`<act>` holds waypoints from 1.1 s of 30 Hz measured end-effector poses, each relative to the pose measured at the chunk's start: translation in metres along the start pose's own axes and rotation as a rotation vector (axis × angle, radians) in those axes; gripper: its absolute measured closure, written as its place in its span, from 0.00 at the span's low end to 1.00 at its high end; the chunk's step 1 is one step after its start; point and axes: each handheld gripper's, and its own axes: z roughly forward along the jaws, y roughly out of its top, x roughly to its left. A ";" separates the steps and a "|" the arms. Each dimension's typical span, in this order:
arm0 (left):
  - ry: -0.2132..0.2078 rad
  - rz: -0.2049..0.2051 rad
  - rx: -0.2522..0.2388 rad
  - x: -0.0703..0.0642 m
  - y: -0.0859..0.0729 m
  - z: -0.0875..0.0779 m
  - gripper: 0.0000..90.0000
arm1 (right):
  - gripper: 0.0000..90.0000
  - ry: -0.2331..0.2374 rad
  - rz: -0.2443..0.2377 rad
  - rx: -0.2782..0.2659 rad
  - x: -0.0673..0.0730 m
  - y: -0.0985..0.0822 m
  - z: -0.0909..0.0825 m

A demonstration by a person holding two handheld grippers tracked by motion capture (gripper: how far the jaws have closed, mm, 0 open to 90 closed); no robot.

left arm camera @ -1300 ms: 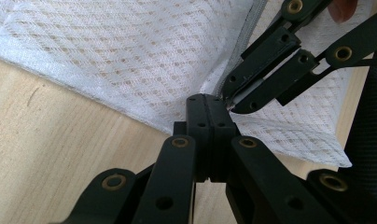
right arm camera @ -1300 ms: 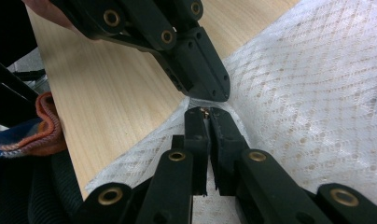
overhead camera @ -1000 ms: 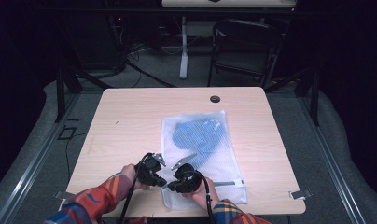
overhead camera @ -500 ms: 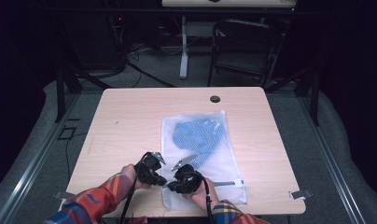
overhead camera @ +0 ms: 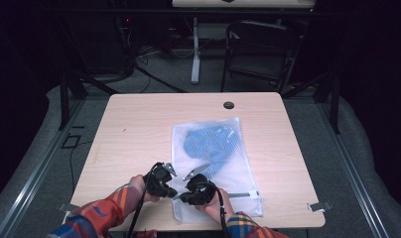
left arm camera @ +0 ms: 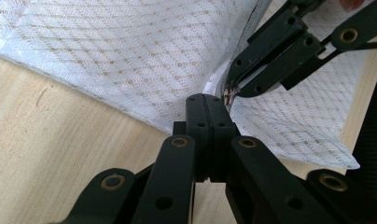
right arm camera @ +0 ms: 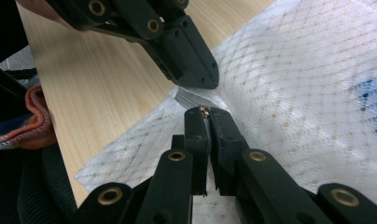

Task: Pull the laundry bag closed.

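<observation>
A white mesh bag with a blue garment inside lies flat on the wooden table. Both grippers meet at the bag's near left corner. My left gripper is shut, pinching the bag's edge beside the zipper. My right gripper is shut on the small brass zipper pull, tip to tip with the left one. In the left gripper view the right gripper holds that pull just past my own jaws.
A round cable hole sits near the table's far edge. Behind the table stand a dark chair and a white post. Metal clips mark the near corners. Plaid sleeves come in from the bottom.
</observation>
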 end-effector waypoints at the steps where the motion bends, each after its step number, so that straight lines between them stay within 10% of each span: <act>1: 0.000 -0.003 -0.003 0.000 0.000 0.000 1.00 | 0.96 0.002 -0.007 0.006 -0.001 0.000 -0.001; 33: -0.014 -0.001 -0.009 0.002 -0.001 0.000 1.00 | 0.96 -0.021 0.000 0.053 -0.007 -0.003 -0.011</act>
